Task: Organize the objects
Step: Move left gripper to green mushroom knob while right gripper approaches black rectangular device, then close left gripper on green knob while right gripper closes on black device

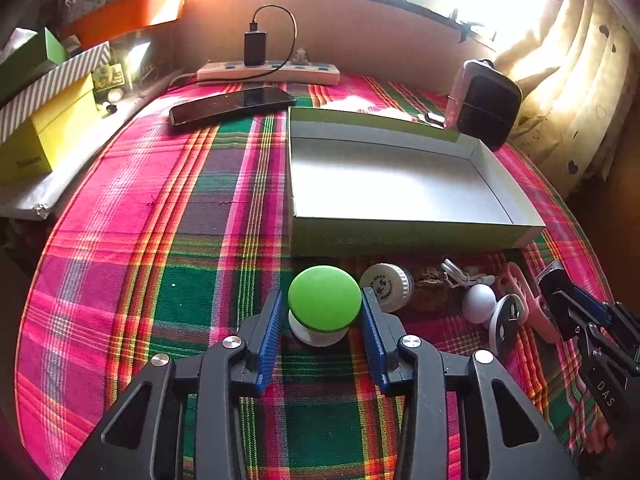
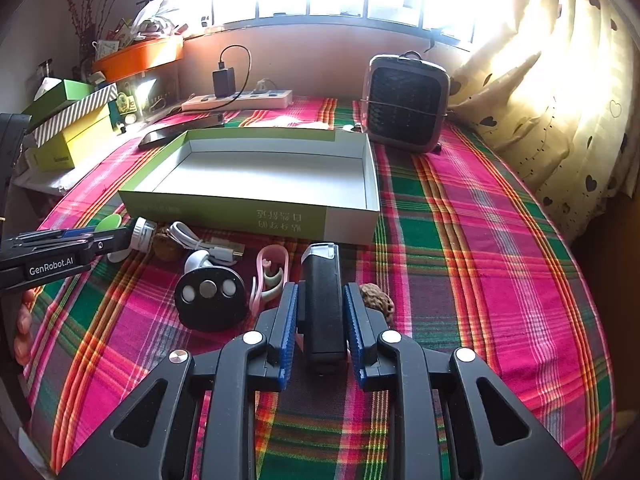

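Observation:
My left gripper (image 1: pixel 321 295) is shut on a small white pot with a round green cap (image 1: pixel 324 300), which stands on the plaid cloth. In the right wrist view my right gripper (image 2: pixel 321 286) is shut on a black lighter-like block with a silver top (image 2: pixel 320 264). A shallow green box with a white inside (image 1: pixel 400 236) lies just beyond both. Between the grippers lie a white round jar (image 1: pixel 386 286), a walnut (image 2: pixel 166 249), a white cable (image 2: pixel 200 242), a black disc on a white ball mount (image 2: pixel 210 300) and a pink clip (image 2: pixel 272 268). A second walnut (image 2: pixel 380 300) sits by my right fingers.
A dark phone (image 1: pixel 232 106) and a power strip with a charger (image 1: pixel 268 72) lie at the back. A small dark fan (image 2: pixel 404 108) stands behind the box on the right. Stacked boxes (image 1: pixel 48 120) crowd the left edge, a curtain (image 2: pixel 560 120) the right. A person's fingers (image 2: pixel 24 320) show at left.

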